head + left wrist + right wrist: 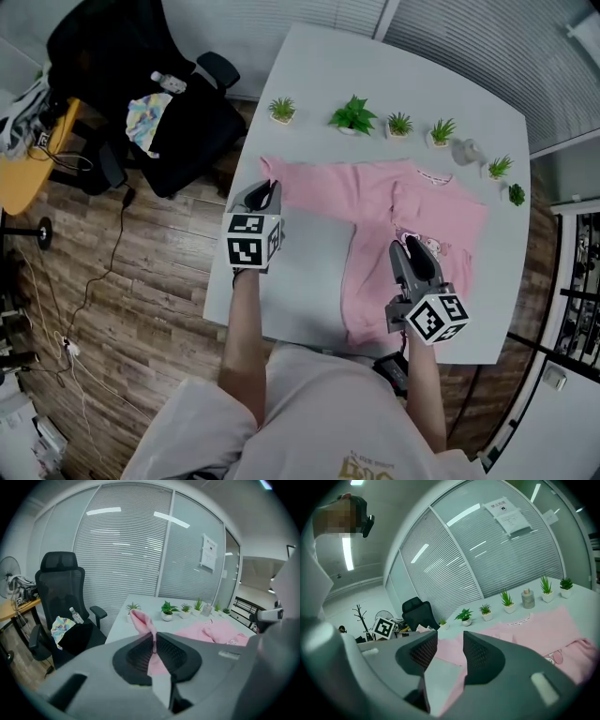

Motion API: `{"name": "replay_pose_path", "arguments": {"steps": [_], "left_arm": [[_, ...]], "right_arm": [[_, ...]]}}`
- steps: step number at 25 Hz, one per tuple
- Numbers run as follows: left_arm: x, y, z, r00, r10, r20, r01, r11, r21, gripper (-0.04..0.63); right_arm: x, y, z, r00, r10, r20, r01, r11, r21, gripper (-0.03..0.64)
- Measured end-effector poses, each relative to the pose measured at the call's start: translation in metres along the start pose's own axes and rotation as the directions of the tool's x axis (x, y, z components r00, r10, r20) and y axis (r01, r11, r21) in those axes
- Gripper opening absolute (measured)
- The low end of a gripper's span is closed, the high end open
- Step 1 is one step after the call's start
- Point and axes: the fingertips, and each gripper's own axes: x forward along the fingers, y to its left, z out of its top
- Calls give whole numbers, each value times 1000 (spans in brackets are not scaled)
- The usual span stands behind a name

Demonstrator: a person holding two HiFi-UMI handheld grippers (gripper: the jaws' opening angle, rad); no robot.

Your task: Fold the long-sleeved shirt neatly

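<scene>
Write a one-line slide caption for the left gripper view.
The left gripper shut on the pink shirt's sleeve, small potted plants lining the white table behind.

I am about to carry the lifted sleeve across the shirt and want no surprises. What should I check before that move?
1. Left gripper shut on the sleeve cuff: ok.
2. Cuff lifted off the table: ok.
3. Right gripper open, with no cloth pinched: ok.
4. Shirt body lying flat: cannot tell, as folds show on its right side.
5. Potted plants standing apart from the shirt: ok.
</scene>
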Motion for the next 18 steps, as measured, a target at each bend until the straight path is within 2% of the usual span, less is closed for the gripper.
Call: {"name": "replay_pose_path", "arguments": {"steps": [3,18], "left_arm": [[0,-13,8,1000,-15,4,15,999,35,29],[-2,-89,29,996,-91,5,90,990,110,29]], "right_arm": [[-7,-3,4,1000,4,16,-4,1000,2,169],[-46,-34,21,998,-13,66,10,999,35,169]]}}
